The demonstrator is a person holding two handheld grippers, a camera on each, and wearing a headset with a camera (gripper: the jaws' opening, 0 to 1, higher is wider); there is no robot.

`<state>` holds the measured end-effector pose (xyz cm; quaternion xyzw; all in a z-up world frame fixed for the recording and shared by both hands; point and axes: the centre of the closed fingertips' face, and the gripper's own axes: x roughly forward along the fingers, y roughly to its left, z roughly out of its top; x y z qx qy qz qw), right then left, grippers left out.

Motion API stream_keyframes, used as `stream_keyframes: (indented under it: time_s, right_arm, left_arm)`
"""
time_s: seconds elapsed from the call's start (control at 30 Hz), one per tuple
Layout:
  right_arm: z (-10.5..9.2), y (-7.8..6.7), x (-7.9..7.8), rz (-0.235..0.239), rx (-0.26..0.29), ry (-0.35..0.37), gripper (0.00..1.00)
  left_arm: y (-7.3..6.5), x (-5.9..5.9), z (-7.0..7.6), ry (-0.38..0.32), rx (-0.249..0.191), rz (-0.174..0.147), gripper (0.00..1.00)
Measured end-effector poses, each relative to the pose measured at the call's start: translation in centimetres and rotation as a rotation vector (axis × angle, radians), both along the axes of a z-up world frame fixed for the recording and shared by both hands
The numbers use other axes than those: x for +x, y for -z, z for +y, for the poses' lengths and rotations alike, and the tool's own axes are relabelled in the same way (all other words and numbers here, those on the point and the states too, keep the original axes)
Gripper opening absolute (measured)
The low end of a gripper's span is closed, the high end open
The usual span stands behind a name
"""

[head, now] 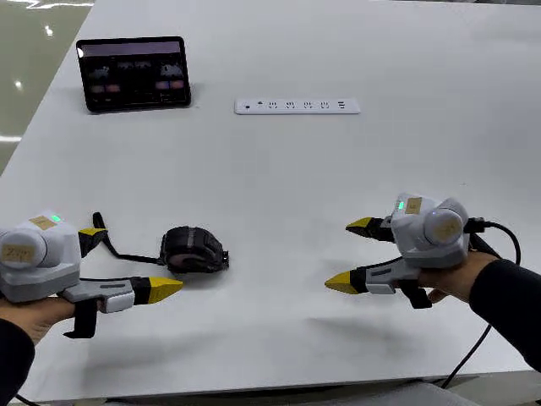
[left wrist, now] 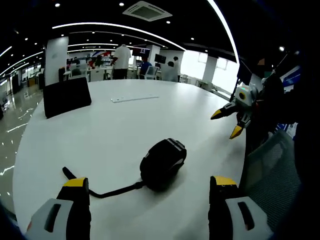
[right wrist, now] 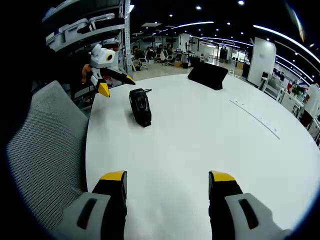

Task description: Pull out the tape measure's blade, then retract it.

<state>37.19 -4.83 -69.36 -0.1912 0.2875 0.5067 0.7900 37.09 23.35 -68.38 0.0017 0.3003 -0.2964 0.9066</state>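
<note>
White table (head: 338,169) | open office (right wrist: 200,50) | tape measure (head: 193,249) resting | left gripper (head: 131,259) apart | right gripper (head: 348,254) apart

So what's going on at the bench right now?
A person holds tongs in each hand over the white table. The left tongs are open, with the black tape measure lying on the table just ahead of their tips, ungripped, its strap trailing towards them. The right tongs are open too, further off and holding nothing. No blade is drawn out yet. A tablet and a power strip sit at the far side.
</note>
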Motion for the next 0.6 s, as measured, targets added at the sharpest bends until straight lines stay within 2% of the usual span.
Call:
stream_keyframes:
  time_s: [0.17,0.27,0.3,0.37,0.47,0.6]
  right_arm:
    - [-1.9,-0.7,-0.5,-0.013,-0.003,0.027,0.66]
    - [-3.4,-0.8,-1.1,-0.014,-0.011,0.044,0.69]
    - [-3.9,-0.8,-1.2,-0.014,-0.017,0.050,0.70]
    - [-5.0,-1.2,-1.4,-0.016,-0.017,0.071,0.73]
    - [-6.4,-1.9,-1.6,-0.028,-0.011,0.104,0.76]
    - [-8.0,-2.6,-2.4,-0.036,-0.008,0.140,0.81]
  left_arm:
    - [-0.8,-0.3,1.2,-0.014,0.009,-0.022,0.96]
    - [-1.2,-0.8,2.0,-0.009,0.011,-0.034,1.00]
    - [-1.2,-1.0,2.1,-0.001,0.006,-0.029,1.00]
    - [-0.8,-2.1,2.2,0.029,0.015,0.015,1.00]
    - [-1.0,-2.9,2.4,0.046,0.032,0.002,1.00]
    - [-0.9,-3.9,2.9,0.047,0.030,0.011,1.00]
